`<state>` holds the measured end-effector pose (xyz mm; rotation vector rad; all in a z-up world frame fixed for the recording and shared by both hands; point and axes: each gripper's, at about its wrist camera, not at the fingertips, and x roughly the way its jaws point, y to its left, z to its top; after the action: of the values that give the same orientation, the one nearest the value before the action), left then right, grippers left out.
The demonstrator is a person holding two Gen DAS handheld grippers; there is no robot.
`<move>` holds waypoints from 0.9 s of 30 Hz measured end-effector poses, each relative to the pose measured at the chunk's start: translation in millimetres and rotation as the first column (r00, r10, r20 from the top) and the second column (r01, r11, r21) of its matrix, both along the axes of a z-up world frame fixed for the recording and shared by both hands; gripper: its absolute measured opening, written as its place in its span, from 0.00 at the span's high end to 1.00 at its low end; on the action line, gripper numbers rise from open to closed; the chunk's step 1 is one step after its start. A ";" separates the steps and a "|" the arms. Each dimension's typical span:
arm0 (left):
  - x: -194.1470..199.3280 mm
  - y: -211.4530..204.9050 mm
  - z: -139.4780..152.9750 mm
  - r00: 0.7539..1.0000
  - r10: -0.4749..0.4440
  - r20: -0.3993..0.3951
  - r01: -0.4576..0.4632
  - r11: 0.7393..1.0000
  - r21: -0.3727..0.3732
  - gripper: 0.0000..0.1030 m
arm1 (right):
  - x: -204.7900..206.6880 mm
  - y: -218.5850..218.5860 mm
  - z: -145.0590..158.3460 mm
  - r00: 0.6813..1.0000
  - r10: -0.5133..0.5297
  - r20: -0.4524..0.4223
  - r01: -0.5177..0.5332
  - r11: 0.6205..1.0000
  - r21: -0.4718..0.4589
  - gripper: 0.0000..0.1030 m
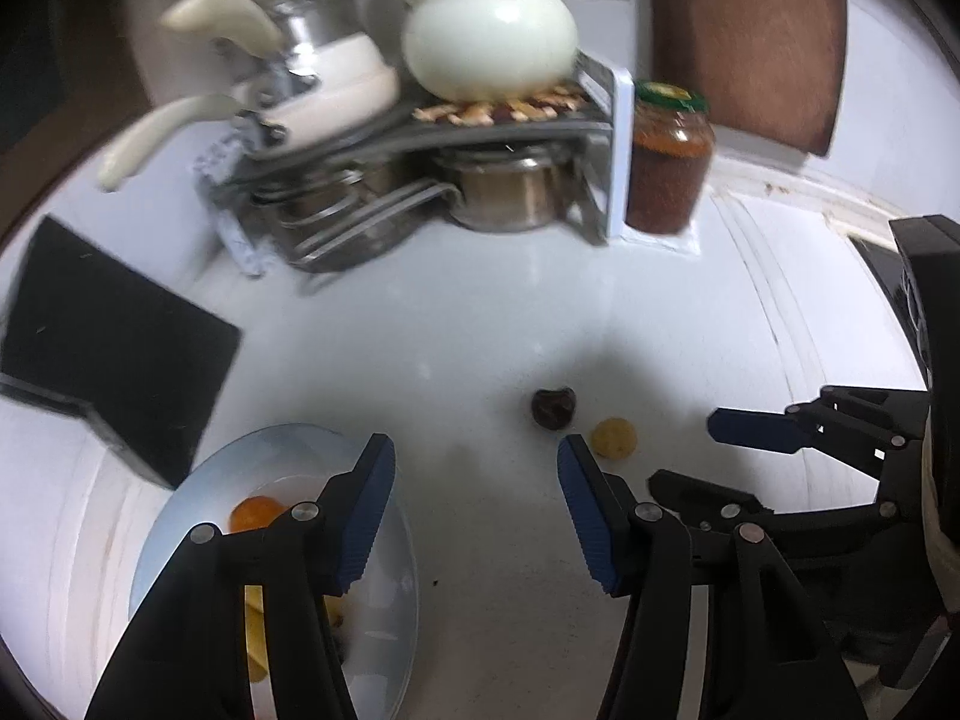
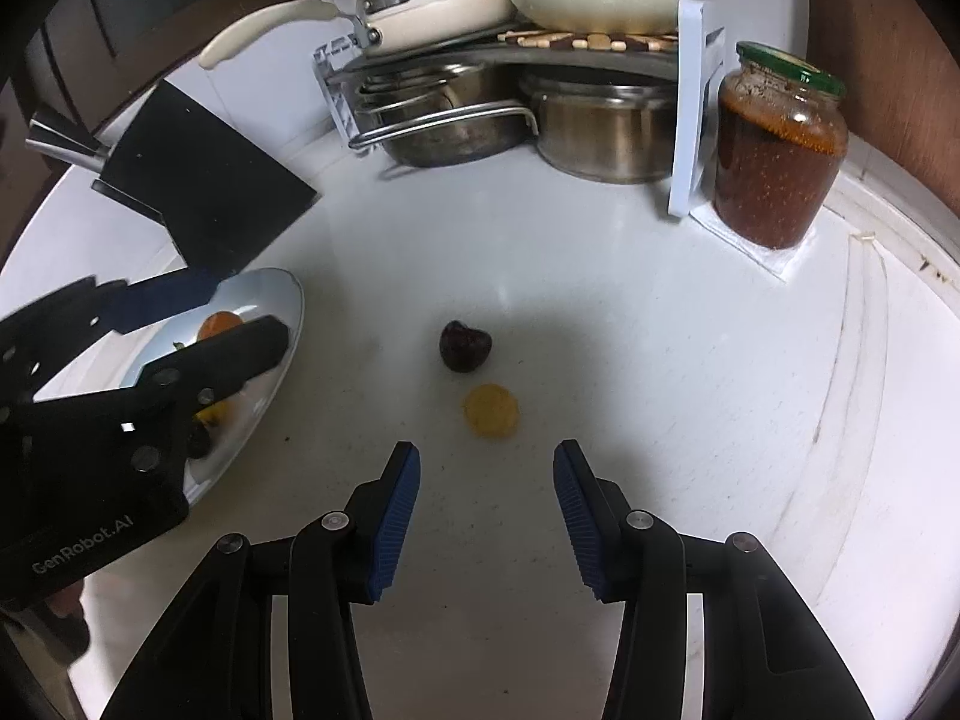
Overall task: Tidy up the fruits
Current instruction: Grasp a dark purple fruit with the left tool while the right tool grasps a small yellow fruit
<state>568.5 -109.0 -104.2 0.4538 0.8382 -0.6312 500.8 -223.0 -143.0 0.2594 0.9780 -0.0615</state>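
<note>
Both grippers empty, fruits on counter

We see left gripper (image 1: 477, 510) and right gripper (image 2: 486, 519) part-open, gripping nothing. Dark cherry (image 2: 465, 346) and yellow fruit (image 2: 491, 411) sit mid-counter (image 2: 660, 420), just apart. Plate (image 2: 273, 360) near left edge carries orange fruit (image 2: 219, 324).

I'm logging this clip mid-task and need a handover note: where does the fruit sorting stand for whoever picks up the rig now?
Left hand-held gripper: open, empty, beside the plate.
Right hand-held gripper: open, empty, aimed at the loose fruit.
Done: an orange fruit and a few other pieces lie on the plate.
Left: dark cherry-like fruit and small yellow fruit sit on the white counter, close together; move both to the plate.
</note>
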 end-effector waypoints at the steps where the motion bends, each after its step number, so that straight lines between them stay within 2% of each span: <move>1: 3.2 -3.7 -3.0 1.000 -0.024 -0.019 0.024 1.000 0.010 0.46 | 1.2 0.3 -0.8 1.000 -0.002 -0.001 0.002 1.000 0.004 0.54; 5: 14.8 -14.5 -14.2 0.994 -0.073 -0.087 0.076 0.997 0.025 0.49 | 5.1 0.2 -3.9 1.000 -0.028 0.007 0.028 1.000 0.014 0.54; 12: 22.8 -27.0 -26.8 0.983 -0.137 -0.126 0.145 0.988 0.053 0.50 | 10.7 0.1 -12.8 0.998 -0.066 0.024 0.065 0.997 0.037 0.54; 18: 28.9 -35.2 -34.0 0.977 -0.157 -0.143 0.168 0.983 0.074 0.51 | 16.4 0.8 -19.3 0.997 -0.079 0.021 0.078 0.996 0.037 0.54; 27: 40.0 -47.1 -49.2 0.967 -0.155 -0.203 0.168 0.984 0.050 0.54 | 24.9 -2.5 -28.4 0.996 -0.092 0.016 0.091 0.994 0.056 0.57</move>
<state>608.4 -156.1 -153.4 0.5293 1.0214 -0.8112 525.7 -225.5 -171.4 0.3554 0.9496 -0.1158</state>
